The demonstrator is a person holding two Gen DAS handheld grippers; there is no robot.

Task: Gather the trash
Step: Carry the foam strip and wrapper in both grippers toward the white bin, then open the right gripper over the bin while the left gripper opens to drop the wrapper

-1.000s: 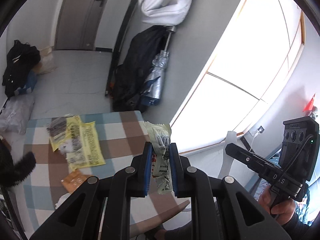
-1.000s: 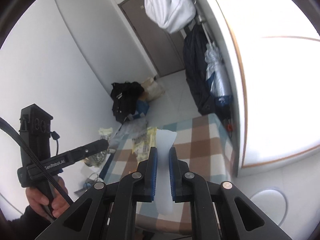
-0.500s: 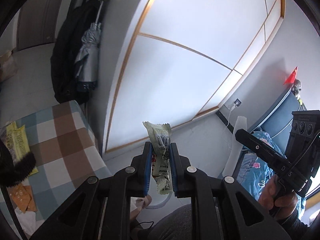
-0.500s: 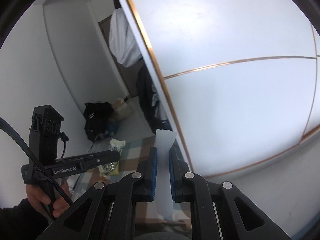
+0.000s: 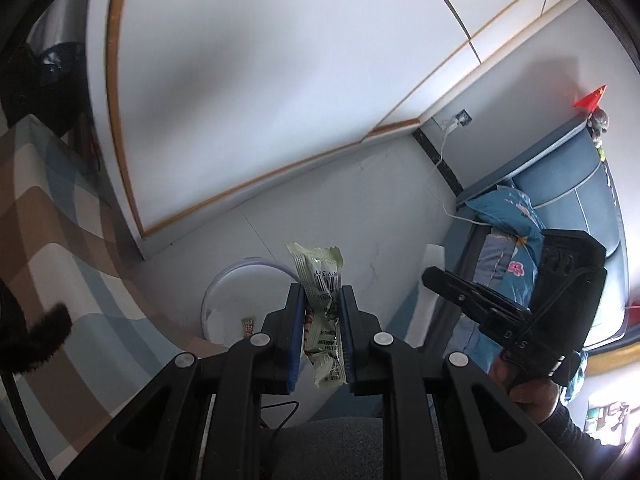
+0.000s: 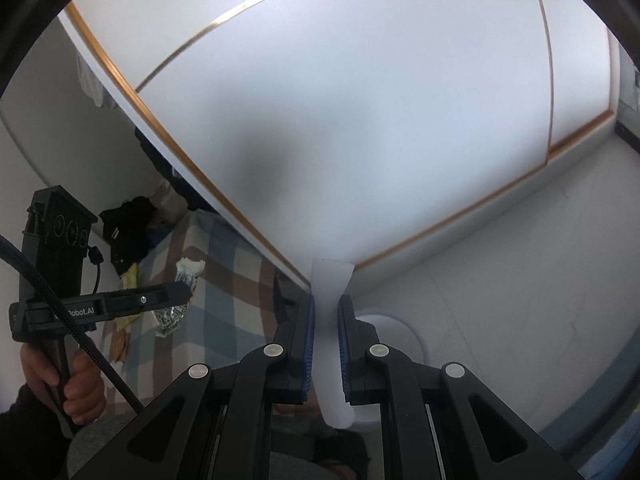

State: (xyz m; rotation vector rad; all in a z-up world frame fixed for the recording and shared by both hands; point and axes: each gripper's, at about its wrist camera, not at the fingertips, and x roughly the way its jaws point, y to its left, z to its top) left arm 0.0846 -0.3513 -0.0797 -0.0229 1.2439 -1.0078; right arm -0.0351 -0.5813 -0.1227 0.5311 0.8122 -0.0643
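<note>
Left gripper [image 5: 320, 336] clamps a green wrapper [image 5: 322, 300] mid-length, above the bin [image 5: 224, 300]. Right gripper [image 6: 325, 344] pinches white paper [image 6: 330, 280]. Both light, limp, crushable.

Showing a crinkled, glossy plastic film on the green wrapper [image 5: 320, 280], printed with a barcode. Looking matt and smooth, like thin white paper or plastic: the white strip [image 6: 330, 288]. Appearing as matt black plastic with ribbed blue rubbery pads [image 5: 297, 320] and 4 shiny metal rivets: the left gripper [image 5: 321, 334]. Reading as smooth white plastic: the bin [image 5: 236, 300]. Showing woven checked cloth on the table cover [image 5: 60, 240].
</note>
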